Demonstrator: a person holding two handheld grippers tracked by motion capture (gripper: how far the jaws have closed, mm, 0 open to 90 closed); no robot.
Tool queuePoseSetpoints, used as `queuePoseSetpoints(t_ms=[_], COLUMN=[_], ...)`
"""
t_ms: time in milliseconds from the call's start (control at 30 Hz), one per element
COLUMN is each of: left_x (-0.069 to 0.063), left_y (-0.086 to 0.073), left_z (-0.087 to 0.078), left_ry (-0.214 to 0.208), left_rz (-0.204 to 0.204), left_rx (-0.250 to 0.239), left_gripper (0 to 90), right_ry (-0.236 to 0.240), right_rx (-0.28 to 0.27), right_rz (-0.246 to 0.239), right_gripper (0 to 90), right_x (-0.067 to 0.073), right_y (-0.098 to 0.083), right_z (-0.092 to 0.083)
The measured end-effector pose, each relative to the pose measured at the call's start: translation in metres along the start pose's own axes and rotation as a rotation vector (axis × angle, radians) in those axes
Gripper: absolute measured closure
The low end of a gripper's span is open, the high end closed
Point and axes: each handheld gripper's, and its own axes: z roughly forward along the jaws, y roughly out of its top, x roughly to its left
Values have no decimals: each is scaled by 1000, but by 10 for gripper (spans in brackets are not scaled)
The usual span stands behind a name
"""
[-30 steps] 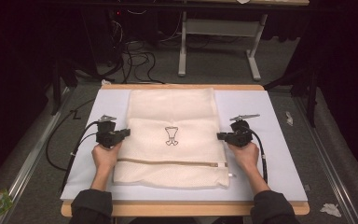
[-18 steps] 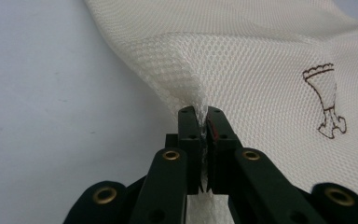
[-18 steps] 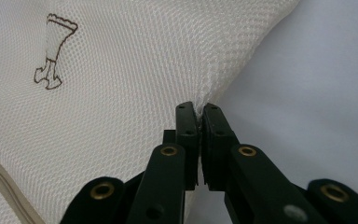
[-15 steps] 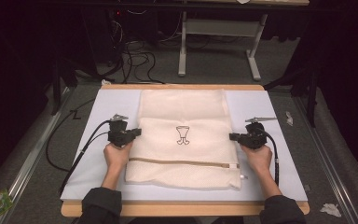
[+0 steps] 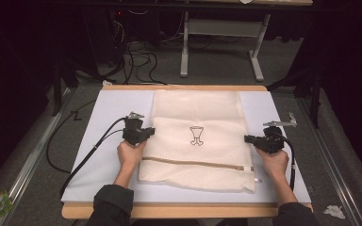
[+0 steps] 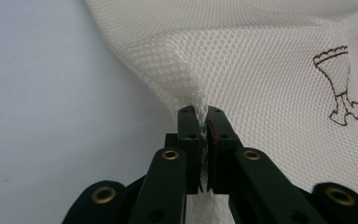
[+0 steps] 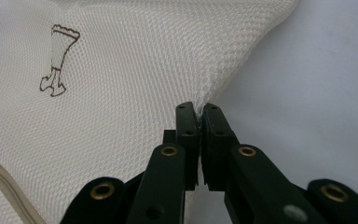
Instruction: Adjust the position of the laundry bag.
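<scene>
At the bottom of the high view the person's forearms come in, one at each lower corner, each hand carrying a gripper. The left gripper point(image 5: 143, 133) sits at the left edge of the mesh laundry bag point(image 5: 200, 117), left of centre in the frame; in the left gripper view its jaws are pressed together on a pinch of the white netting, which bunches up between the pads. The right gripper point(image 5: 250, 139) sits at the bag's right edge, right of centre, and the right gripper view shows its jaws likewise clamped on the mesh at the border.

Between the two grips, the bag lies flat in the middle of the white mat point(image 5: 103, 113) on the table point(image 5: 179, 87). A tan zipper strip point(image 5: 198, 163) runs across it near the bottom edge, and a small brown emblem point(image 5: 196, 135) sits at its centre. The upper part reaches almost to the mat's top edge.

Judging by this, the gripping step is done on both sides and the bag looks spread out and fairly smooth. What remains is probably the fold or lift itself: no part of the bag is yet doubled over.
</scene>
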Motion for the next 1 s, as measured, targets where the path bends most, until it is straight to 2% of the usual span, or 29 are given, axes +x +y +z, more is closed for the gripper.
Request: queuePoseSetpoints(t_ms=[167, 267, 333, 500, 867, 1000], left_x=[-6, -15, -16, -18, -20, -20], left_y=[2, 4, 4, -1, -8, -9], left_z=[9, 12, 9, 8, 15, 16], left_ry=[-30, -11, -9, 28, 57, 59], left_rz=[-40, 8, 15, 70, 116, 119], left_rx=[6, 23, 19, 55, 80, 87], left_gripper=[860, 860, 859, 850, 828, 812], right_ry=[-33, -59, -69, -75, -102, -104], right_rx=[0, -6, -4, 15, 16, 17], right_rz=[-8, -9, -7, -14, -39, -43], right_gripper=[875, 875, 875, 873, 840, 823], right_x=[-7, -10, -11, -11, -6, -6], right_y=[-3, -7, -8, -9, -11, -13], right_z=[-7, -11, -10, -5, -2, 0])
